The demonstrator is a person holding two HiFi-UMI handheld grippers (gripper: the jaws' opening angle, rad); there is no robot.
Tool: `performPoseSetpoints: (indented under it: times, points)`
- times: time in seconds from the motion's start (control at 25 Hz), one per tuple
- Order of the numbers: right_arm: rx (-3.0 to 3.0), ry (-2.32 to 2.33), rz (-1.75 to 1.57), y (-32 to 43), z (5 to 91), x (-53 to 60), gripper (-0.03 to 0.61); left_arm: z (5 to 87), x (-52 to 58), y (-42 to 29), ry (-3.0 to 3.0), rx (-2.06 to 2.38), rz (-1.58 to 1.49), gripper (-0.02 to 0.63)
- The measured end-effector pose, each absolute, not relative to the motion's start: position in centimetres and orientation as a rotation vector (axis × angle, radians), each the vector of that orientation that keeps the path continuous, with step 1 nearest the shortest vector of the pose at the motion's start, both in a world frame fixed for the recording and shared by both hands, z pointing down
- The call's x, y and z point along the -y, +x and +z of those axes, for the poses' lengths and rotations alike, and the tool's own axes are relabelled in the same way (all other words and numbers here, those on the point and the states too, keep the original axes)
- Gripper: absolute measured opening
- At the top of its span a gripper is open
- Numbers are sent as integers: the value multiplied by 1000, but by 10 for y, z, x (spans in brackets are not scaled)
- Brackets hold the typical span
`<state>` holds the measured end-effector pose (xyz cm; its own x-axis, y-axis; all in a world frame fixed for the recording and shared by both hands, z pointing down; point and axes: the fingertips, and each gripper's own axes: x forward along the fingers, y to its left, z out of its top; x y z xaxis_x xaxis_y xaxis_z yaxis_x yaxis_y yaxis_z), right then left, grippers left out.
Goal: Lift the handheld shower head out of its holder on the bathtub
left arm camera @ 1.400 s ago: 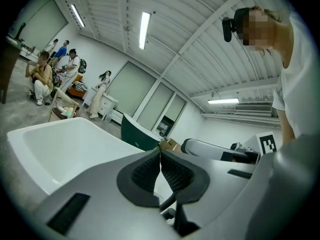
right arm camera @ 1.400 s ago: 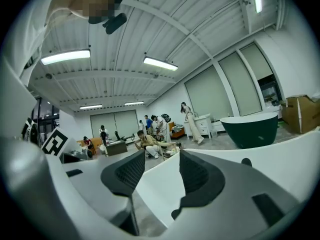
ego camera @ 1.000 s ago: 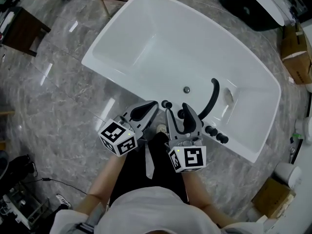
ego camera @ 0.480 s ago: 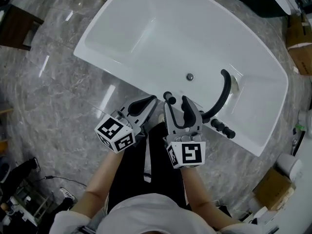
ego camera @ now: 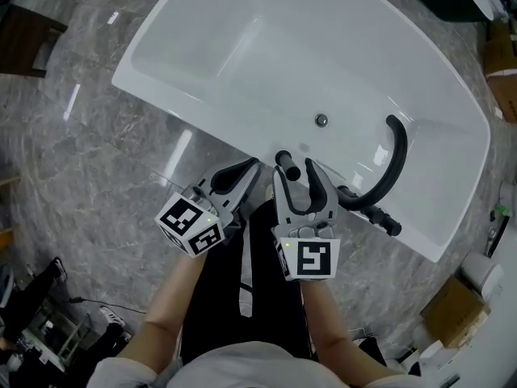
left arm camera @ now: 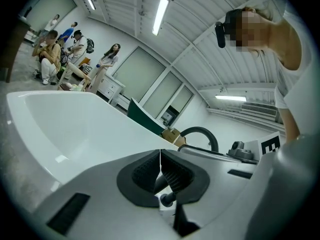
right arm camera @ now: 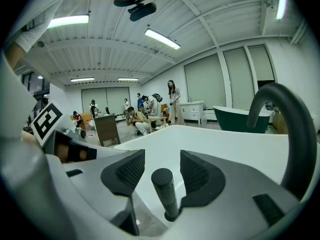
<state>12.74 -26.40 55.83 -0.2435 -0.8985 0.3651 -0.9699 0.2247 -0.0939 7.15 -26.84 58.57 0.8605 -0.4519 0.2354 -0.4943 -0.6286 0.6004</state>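
While the left claw (left arm camera: 160,165) sits closed, the wide right claw (right arm camera: 162,168) flanks the upright shower head (right arm camera: 165,198).

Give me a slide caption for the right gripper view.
Open right gripper brackets the black cylindrical handheld shower head, upright on the white bathtub.

glossy white, no pattern, on the oval acrylic bathtub (ego camera: 307,47). matt black with fine mesh texture on the cylindrical handheld shower head (right arm camera: 164,191). plain black on the curved tube spout (ego camera: 393,156). pale grey shells with black gridded pads on the left gripper (ego camera: 249,170) and right gripper (ego camera: 296,170). black-on-white square markers on the left cube (ego camera: 191,226) and right cube (ego camera: 311,259). grey with white veining on the polished stone floor (ego camera: 89,168).
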Motion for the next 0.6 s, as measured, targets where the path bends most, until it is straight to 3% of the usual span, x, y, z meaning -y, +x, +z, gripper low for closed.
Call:
performPoseSetpoints:
  times: [0.6]
  points:
    - [2172, 1761, 494, 129, 636, 270, 210, 643, 269, 70, 2301, 689, 83, 12]
